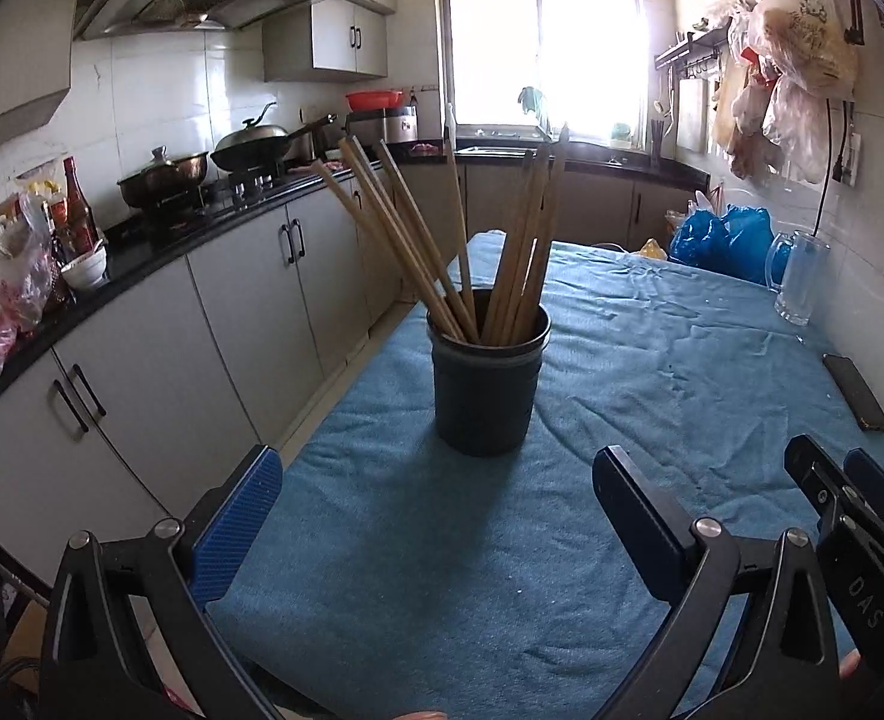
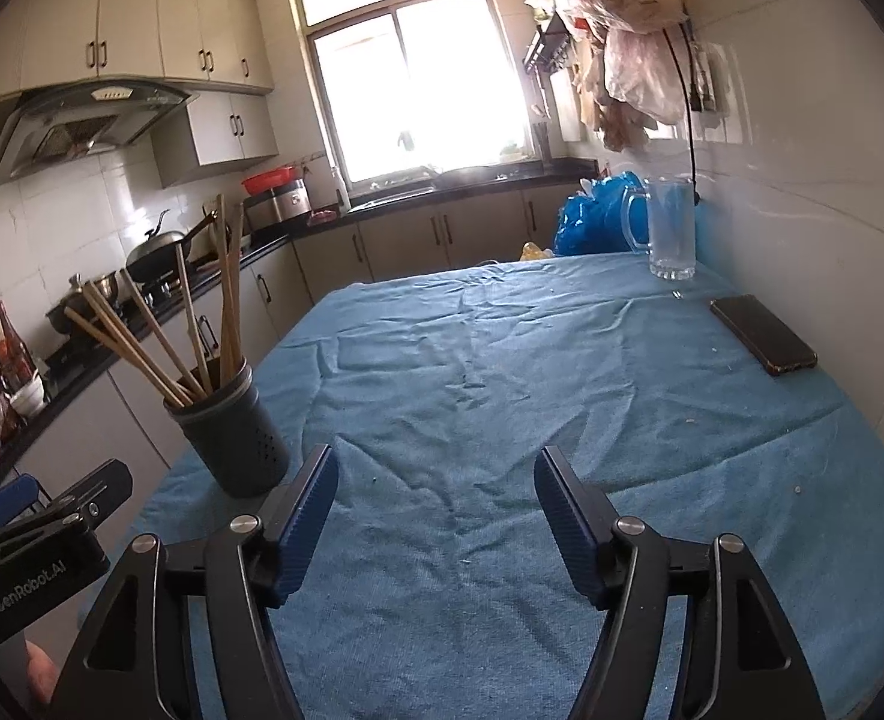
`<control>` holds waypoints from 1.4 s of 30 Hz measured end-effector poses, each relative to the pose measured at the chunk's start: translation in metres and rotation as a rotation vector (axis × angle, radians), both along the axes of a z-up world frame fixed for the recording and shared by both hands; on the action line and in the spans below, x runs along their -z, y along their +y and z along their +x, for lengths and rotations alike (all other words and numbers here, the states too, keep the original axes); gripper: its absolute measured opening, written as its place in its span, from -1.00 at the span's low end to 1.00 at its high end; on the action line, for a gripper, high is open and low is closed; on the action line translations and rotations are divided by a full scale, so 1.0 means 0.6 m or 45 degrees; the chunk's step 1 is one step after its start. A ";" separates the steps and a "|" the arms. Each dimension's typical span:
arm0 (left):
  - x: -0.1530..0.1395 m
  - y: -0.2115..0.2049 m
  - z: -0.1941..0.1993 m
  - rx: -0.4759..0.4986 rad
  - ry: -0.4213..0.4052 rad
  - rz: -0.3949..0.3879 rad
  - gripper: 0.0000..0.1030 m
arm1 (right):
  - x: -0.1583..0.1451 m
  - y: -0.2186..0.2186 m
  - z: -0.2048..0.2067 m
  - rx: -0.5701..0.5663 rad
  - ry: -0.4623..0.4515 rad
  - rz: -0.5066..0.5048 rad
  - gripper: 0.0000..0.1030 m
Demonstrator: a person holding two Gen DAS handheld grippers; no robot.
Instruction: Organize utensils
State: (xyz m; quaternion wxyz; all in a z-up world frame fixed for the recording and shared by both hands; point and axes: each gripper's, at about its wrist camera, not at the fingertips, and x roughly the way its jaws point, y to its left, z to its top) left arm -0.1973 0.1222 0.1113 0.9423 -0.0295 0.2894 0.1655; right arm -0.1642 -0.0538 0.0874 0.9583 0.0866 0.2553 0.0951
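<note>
Chopsticks [image 1: 442, 240] stand splayed in the dark holder [image 1: 488, 384] on the blue cloth [image 1: 652, 360], none left lying out; your left gripper [image 1: 435, 480] gapes wide and empty just short of it, so keep clear of the rim; your right gripper [image 2: 435, 480] is spread over bare cloth, holding nothing

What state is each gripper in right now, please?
Left gripper: open, holding nothing; the chopstick holder stands ahead.
Right gripper: open, holding nothing.
</note>
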 end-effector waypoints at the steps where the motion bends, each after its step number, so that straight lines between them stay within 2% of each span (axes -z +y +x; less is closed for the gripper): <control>1: 0.002 0.002 0.000 0.000 0.003 -0.002 0.99 | -0.001 0.004 -0.001 -0.001 -0.006 -0.012 0.44; 8: 0.008 0.016 -0.001 -0.009 0.006 -0.018 0.99 | -0.004 0.031 -0.008 -0.027 -0.046 -0.089 0.49; 23: 0.027 0.031 0.004 -0.026 0.026 -0.035 0.99 | 0.002 0.054 -0.008 -0.028 -0.063 -0.152 0.52; 42: 0.041 0.034 0.013 -0.029 0.064 -0.054 0.99 | 0.011 0.061 -0.005 -0.039 -0.047 -0.170 0.58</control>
